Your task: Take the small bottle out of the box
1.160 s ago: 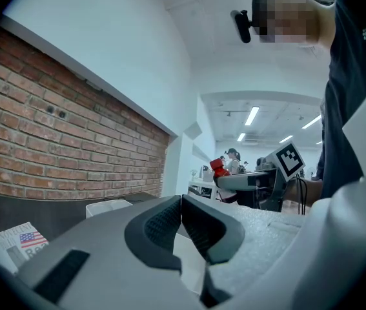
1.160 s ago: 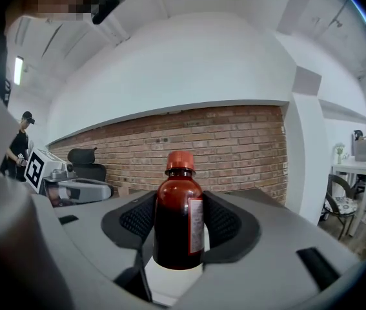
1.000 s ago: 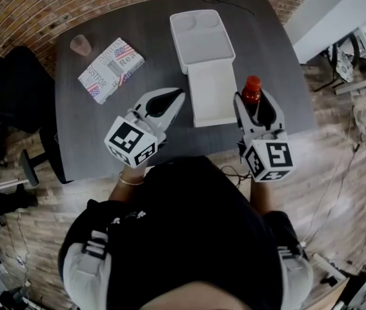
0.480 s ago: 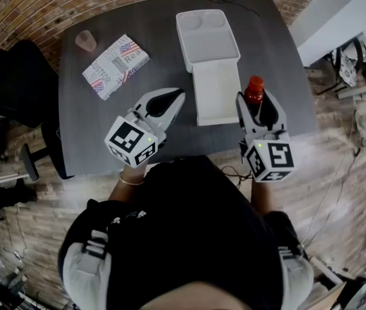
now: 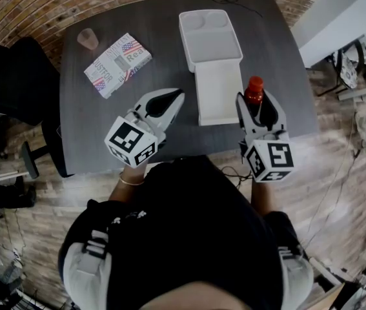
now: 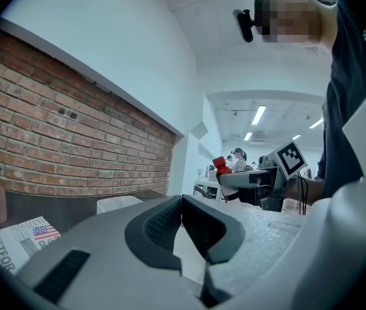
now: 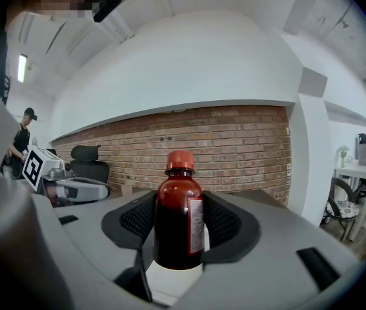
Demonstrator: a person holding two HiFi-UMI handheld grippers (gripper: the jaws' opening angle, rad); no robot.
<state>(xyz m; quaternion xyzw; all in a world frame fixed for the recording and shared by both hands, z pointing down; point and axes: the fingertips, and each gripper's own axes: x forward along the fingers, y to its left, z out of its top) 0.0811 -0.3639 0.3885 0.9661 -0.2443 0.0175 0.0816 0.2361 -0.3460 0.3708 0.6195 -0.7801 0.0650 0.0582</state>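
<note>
The small bottle (image 7: 179, 218) stands upright between the two fingers of my right gripper (image 5: 255, 105). The black pads (image 7: 224, 221), curved and covered in a fine grid texture, press on its rounded sides. It is a squat, clear bottle with a short neck, filled with dark red-brown liquid. It has a ribbed bright red screw cap and a pale paper label on one side.

The bottle is out of the box (image 5: 212, 47), just beside the right edge of the near half. From the head view I cannot tell whether its base touches the table (image 5: 92, 121). The box is a white foam clamshell lying open on the table. The far half is a tray with two rounded wells along its far edge, and the near half is flat, plain and rectangular.

My left gripper (image 5: 179, 95) sits to the left of the box over the near part of the table. Its black textured fingertips are pressed together with nothing between them. Both grippers have smooth grey plastic shells and a white cube with black square markers at the back.

The table is a matte dark grey slab. Towards its far left lie a flat rectangular packet (image 5: 117, 64) printed like a newspaper with flag pictures, and a small translucent cup (image 5: 88, 39). A red brick wall (image 7: 234, 141) runs behind the table, and a black office chair (image 5: 8, 76) stands off its left side.
</note>
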